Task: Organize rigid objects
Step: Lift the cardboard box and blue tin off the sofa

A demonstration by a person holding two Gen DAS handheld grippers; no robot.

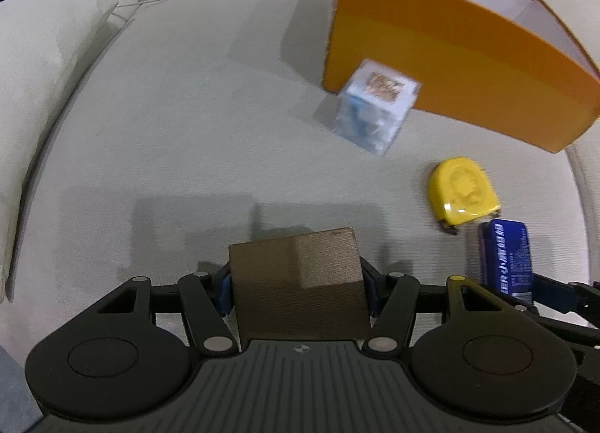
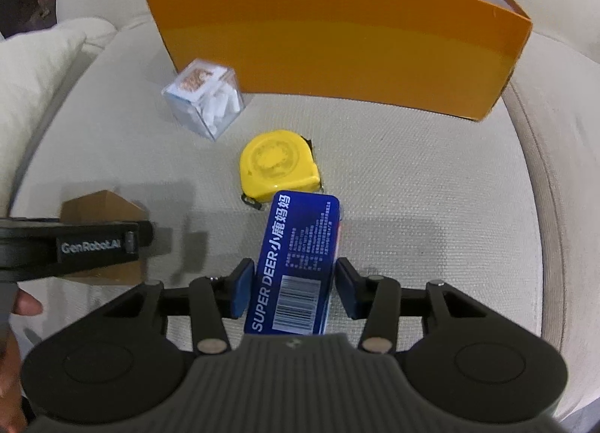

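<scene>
My left gripper [image 1: 296, 290] is shut on a brown wooden block [image 1: 300, 275], its blue pads pressed on the block's two sides just above the sofa seat. My right gripper [image 2: 295, 288] is shut on a blue SUPER DEER box [image 2: 296, 256], which stands tilted between the pads with its barcode facing me. A yellow tape measure [image 2: 279, 166] lies just beyond the blue box. Further back, a clear plastic cube [image 2: 204, 95] holding white pieces sits by the left corner of the open orange box [image 2: 337, 57]. In the right wrist view the brown block [image 2: 101, 204] shows at the left, behind the left gripper's finger [image 2: 93, 245].
Everything rests on a beige sofa seat cushion [image 1: 187, 133]. An armrest [image 1: 45, 76] rises at the left and the backrest runs behind the orange box [image 1: 431, 69]. The cushion's rounded edge [image 2: 532, 208] curves along the right. A person's hand [image 2: 26, 305] shows at the lower left.
</scene>
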